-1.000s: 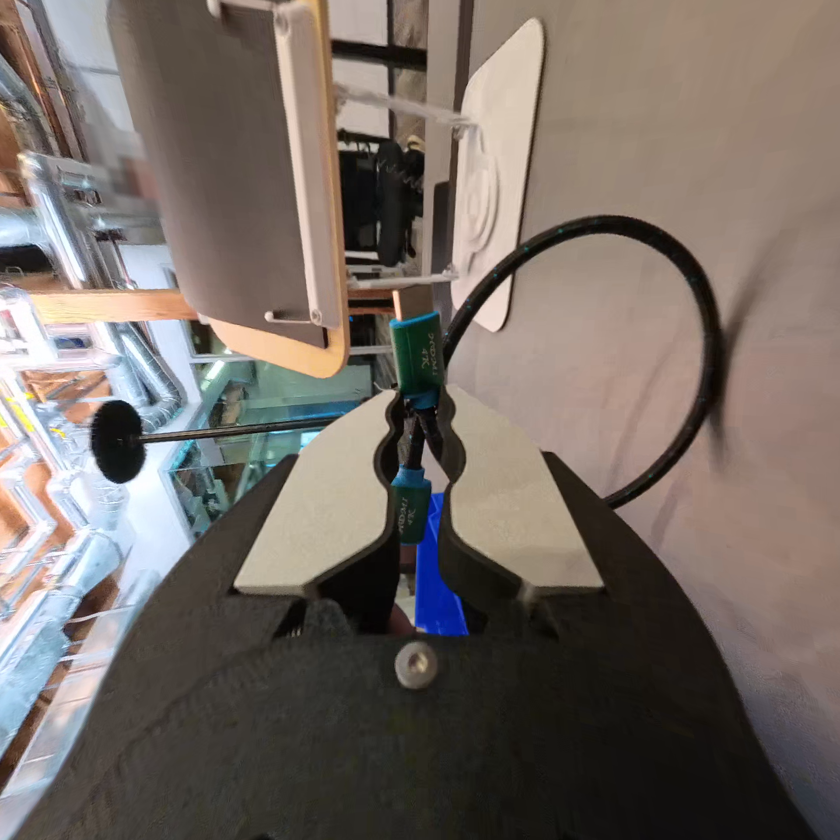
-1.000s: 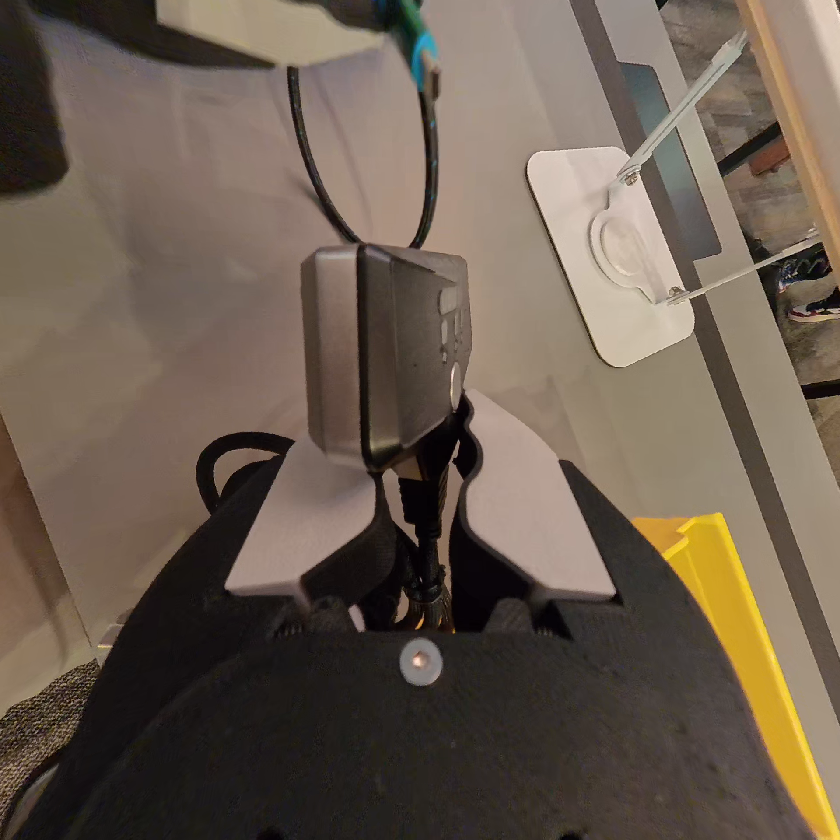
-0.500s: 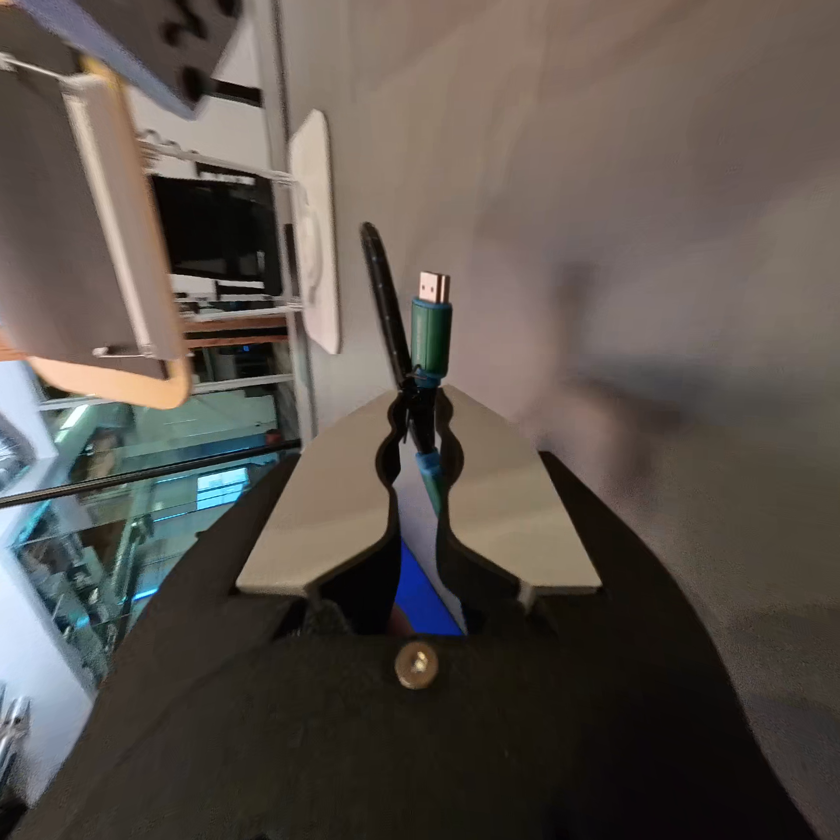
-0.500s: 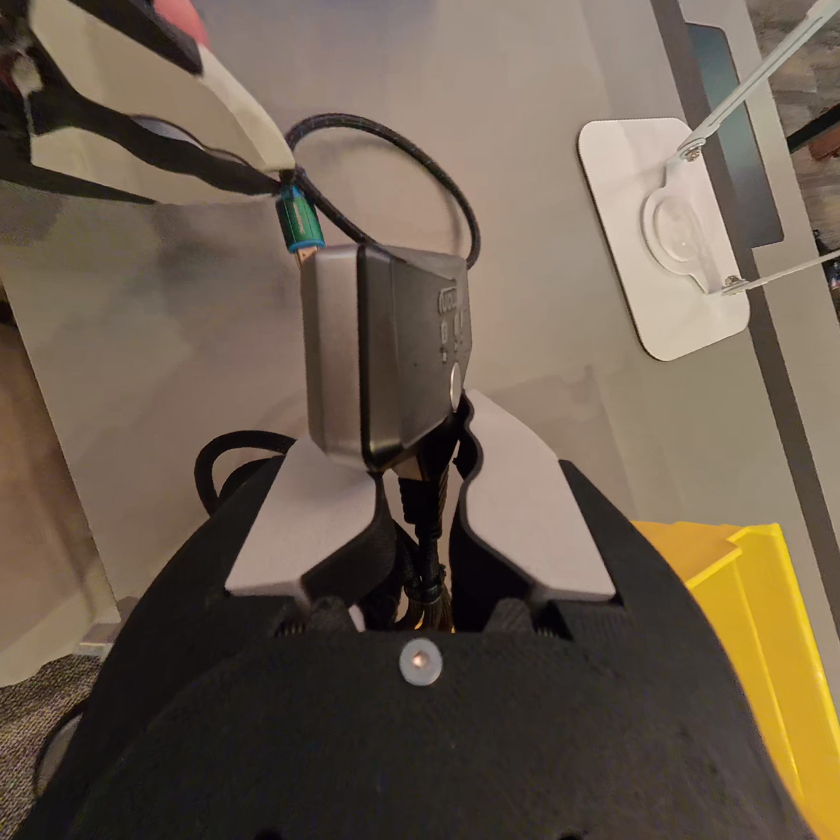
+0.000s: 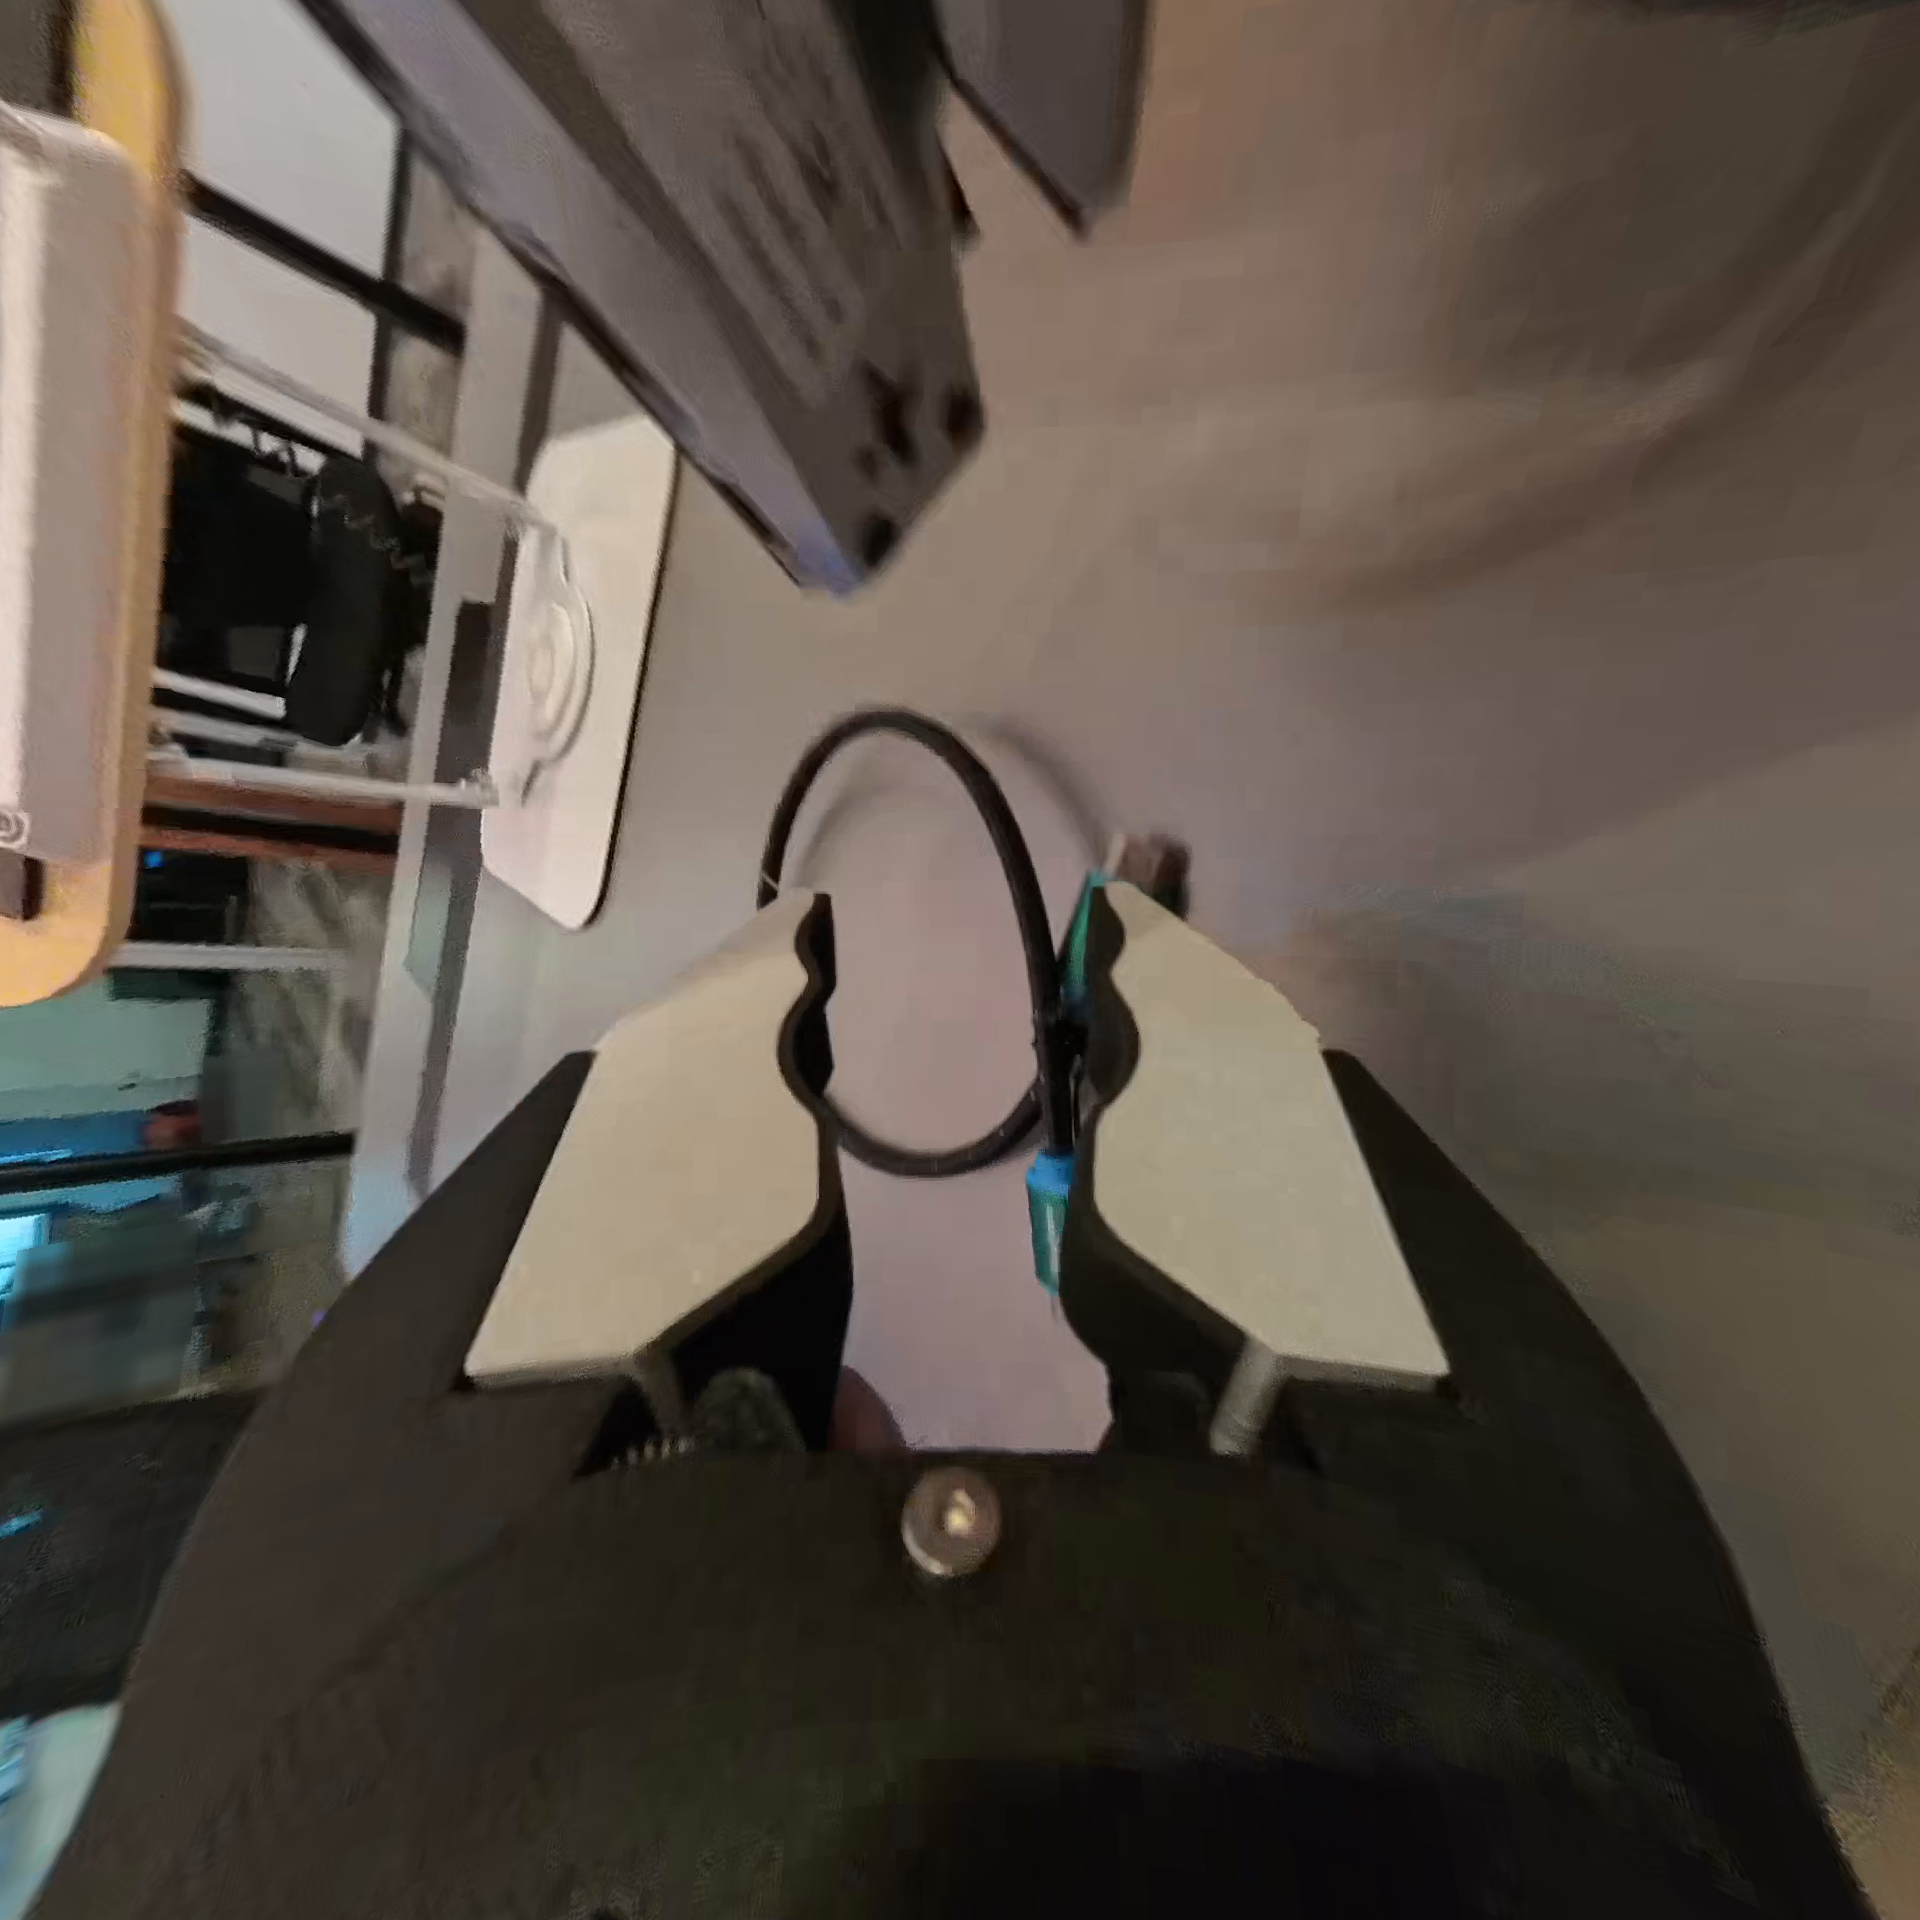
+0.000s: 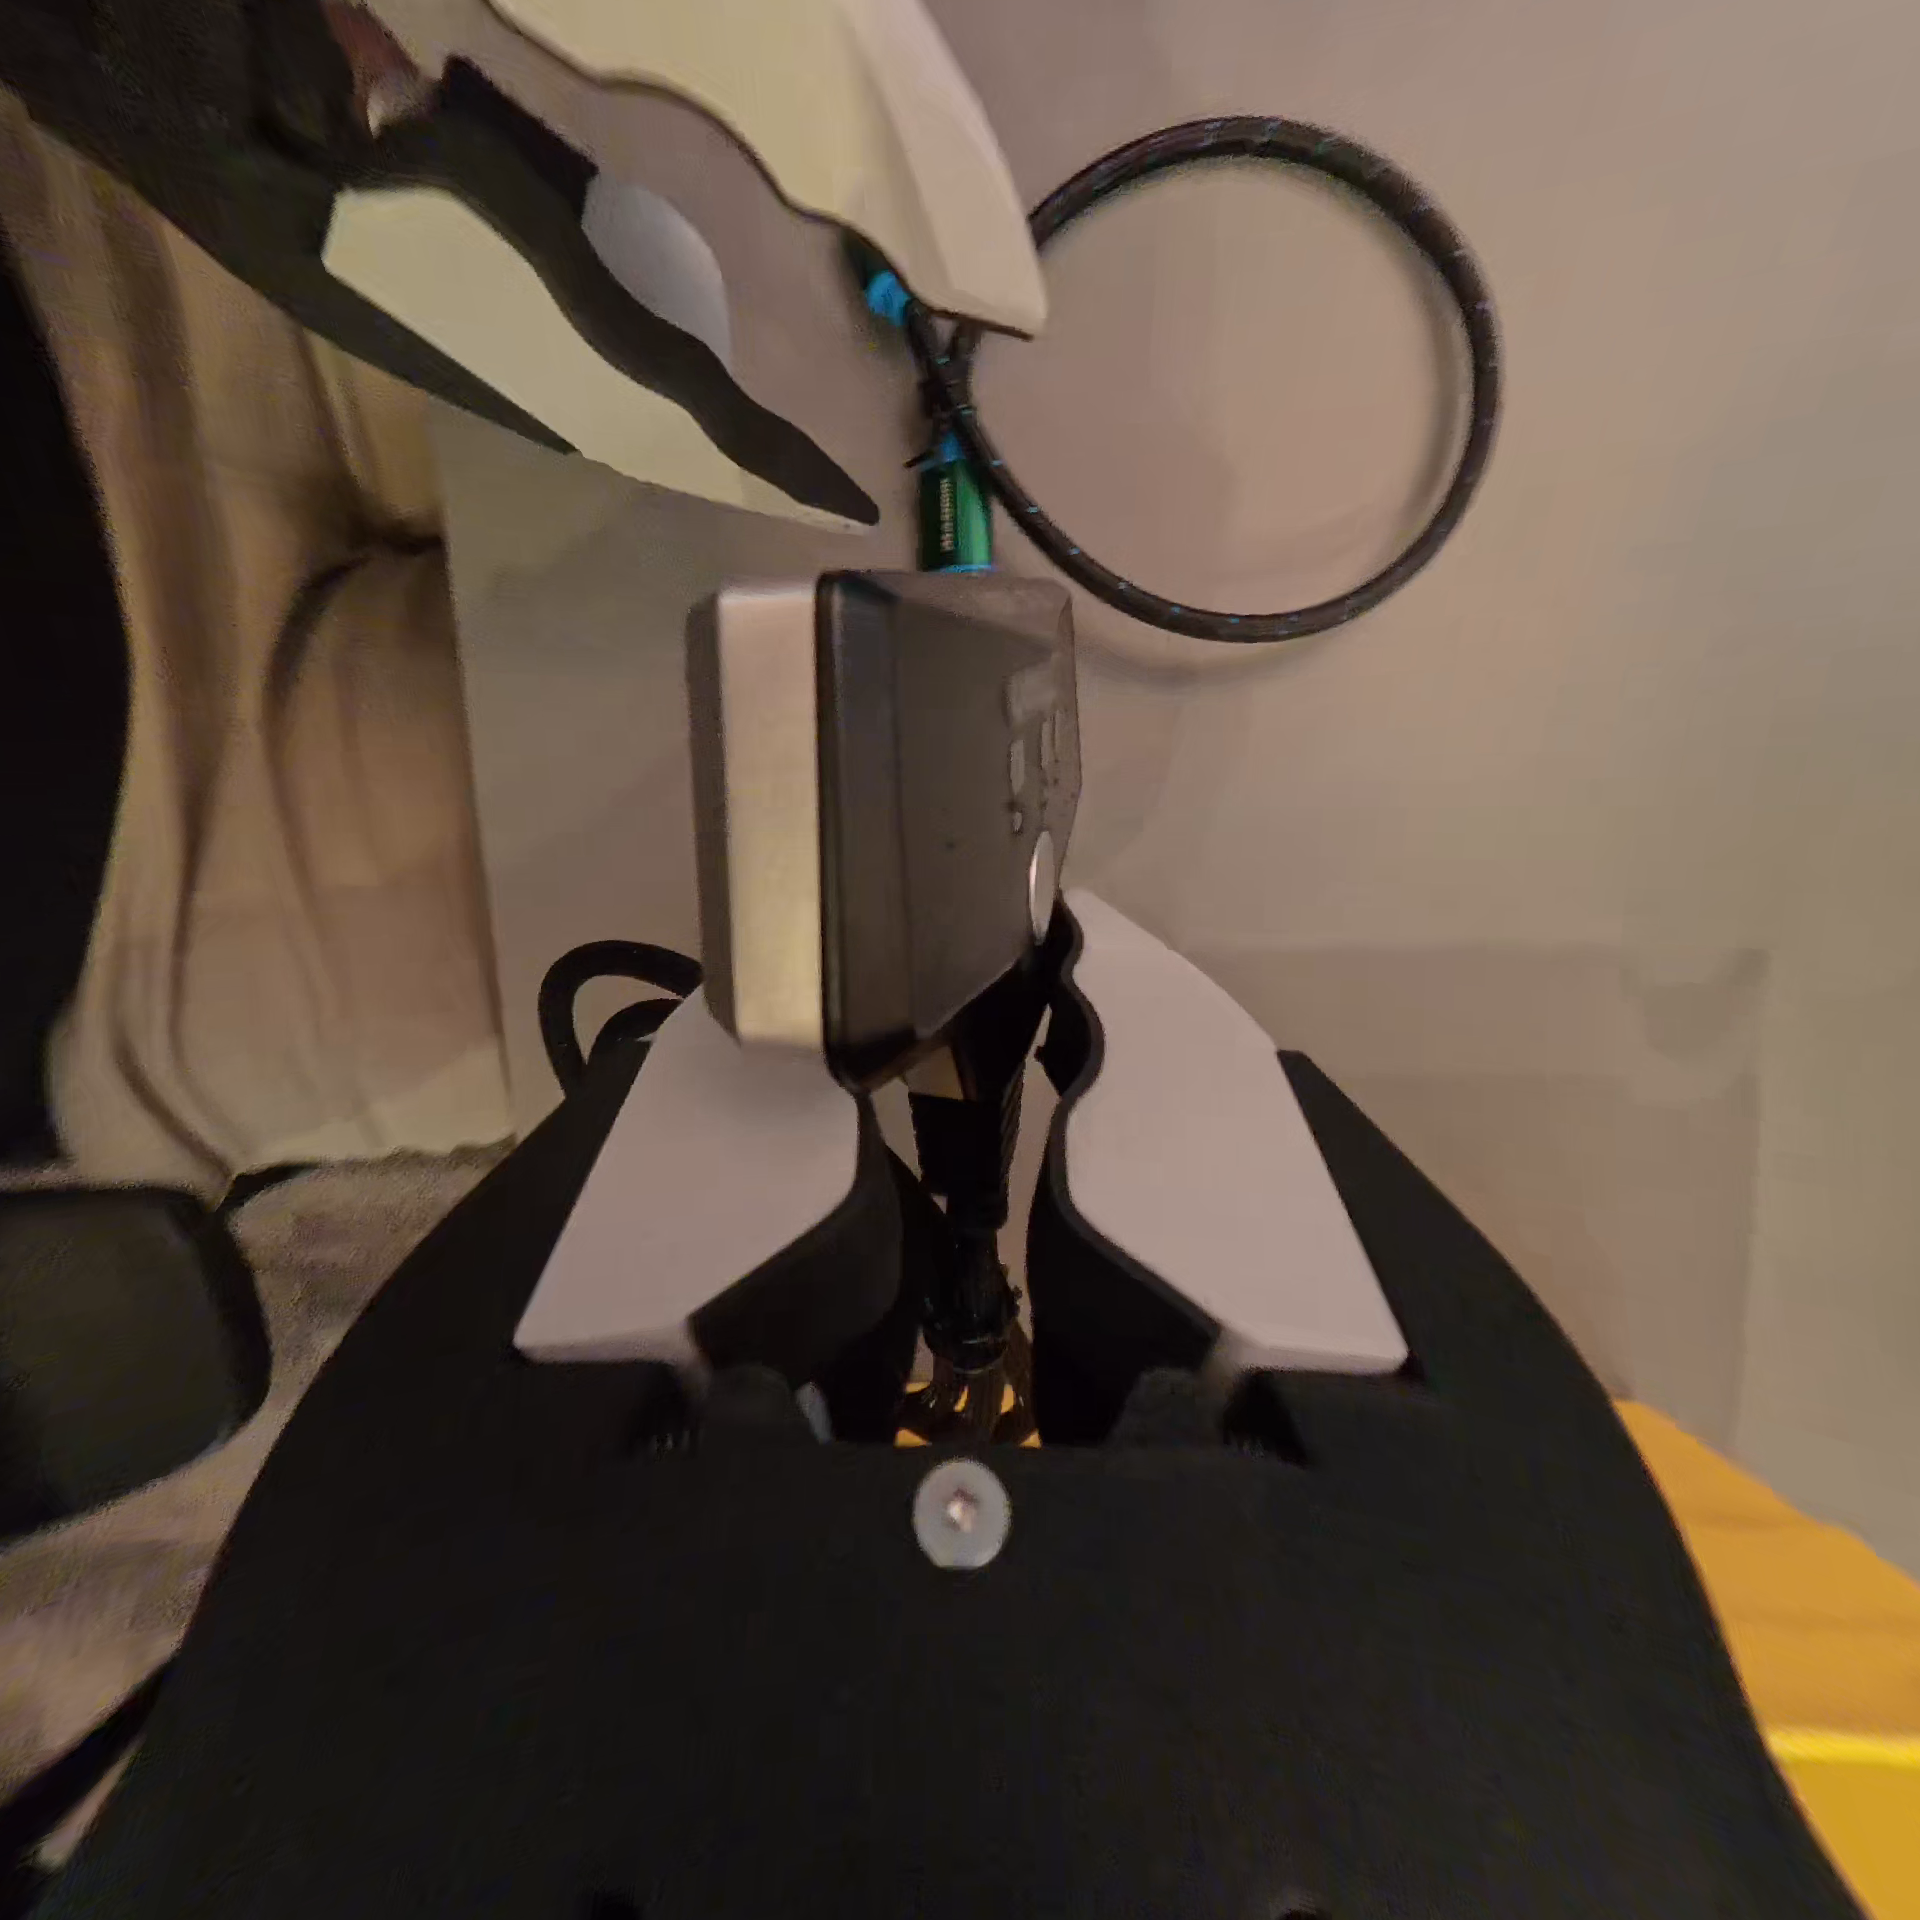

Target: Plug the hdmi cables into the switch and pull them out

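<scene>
My right gripper (image 6: 914, 966) is shut on the lower corner of the grey-and-black HDMI switch (image 6: 935, 810), held upright, with a black cable running down between the fingers. A green HDMI plug (image 6: 954, 525) on a black braided cable loop (image 6: 1455, 364) stands end-on against the switch's top edge. My left gripper (image 6: 945, 416) is open just above it, one finger touching the cable. In the left wrist view my left gripper (image 5: 964, 904) has its jaws wide apart. The green plug (image 5: 1081, 935) lies against its right finger, and the switch (image 5: 790, 291) is a blur above.
A white stand base (image 5: 582, 665) lies on the grey table cover, with a tablet on a wooden board (image 5: 62, 520) beyond it. A yellow bin (image 6: 1766, 1610) is at the lower right of the right wrist view. A dark object (image 6: 104, 1299) is at its lower left.
My left gripper carried the green plug to the top of the switch, then opened its jaws. The right gripper kept hold of the switch.
</scene>
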{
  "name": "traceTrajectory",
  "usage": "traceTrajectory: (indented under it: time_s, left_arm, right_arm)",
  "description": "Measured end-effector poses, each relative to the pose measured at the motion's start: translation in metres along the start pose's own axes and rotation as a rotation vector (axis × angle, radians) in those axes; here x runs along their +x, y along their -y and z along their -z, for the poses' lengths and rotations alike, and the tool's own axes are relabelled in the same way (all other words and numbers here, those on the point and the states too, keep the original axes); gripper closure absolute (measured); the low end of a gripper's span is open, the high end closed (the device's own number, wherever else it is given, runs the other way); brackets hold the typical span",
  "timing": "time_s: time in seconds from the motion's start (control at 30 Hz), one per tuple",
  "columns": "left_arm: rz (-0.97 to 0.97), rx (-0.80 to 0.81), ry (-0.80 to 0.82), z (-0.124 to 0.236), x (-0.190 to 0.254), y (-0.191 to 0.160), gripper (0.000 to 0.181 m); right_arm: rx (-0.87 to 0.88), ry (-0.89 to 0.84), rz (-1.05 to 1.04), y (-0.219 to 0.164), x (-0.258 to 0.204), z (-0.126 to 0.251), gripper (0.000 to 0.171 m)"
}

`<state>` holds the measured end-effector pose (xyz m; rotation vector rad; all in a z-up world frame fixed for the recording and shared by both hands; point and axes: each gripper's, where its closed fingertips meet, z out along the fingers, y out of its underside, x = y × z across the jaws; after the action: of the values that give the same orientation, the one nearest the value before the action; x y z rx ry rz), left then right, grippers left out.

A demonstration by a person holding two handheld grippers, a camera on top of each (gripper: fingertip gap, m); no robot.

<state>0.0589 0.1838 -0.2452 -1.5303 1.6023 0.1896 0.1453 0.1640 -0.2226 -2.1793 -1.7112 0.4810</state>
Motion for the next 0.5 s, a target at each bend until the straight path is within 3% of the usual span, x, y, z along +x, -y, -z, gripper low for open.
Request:
traceTrajectory:
  time_s: [0.1, 0.17, 0.3, 0.37, 0.43, 0.5]
  left_arm:
    - [0.12, 0.209, -0.032, 0.014, -0.012, 0.039, 0.131]
    - [0.188, 0.263, -0.074, 0.014, -0.017, 0.053, 0.128]
    - [0.336, 0.331, -0.238, 0.009, -0.011, 0.065, 0.145]
    - [0.423, 0.315, -0.283, 0.006, -0.013, 0.062, 0.154]
    - [0.494, 0.289, -0.308, 0.001, -0.014, 0.057, 0.159]
    - [0.623, 0.28, -0.365, 0.0, -0.014, 0.054, 0.16]
  right_arm:
    - [-0.041, 0.114, 0.082, 0.004, -0.003, -0.001, 0.145]
    - [-0.072, 0.186, 0.128, 0.006, -0.009, -0.006, 0.144]
    - [-0.101, 0.226, 0.198, 0.008, -0.01, -0.014, 0.144]
    - [-0.09, 0.187, 0.194, 0.011, -0.003, -0.016, 0.141]
    - [-0.063, 0.075, 0.167, 0.017, 0.01, -0.013, 0.116]
    - [-0.022, -0.088, 0.176, 0.022, 0.023, 0.001, 0.112]
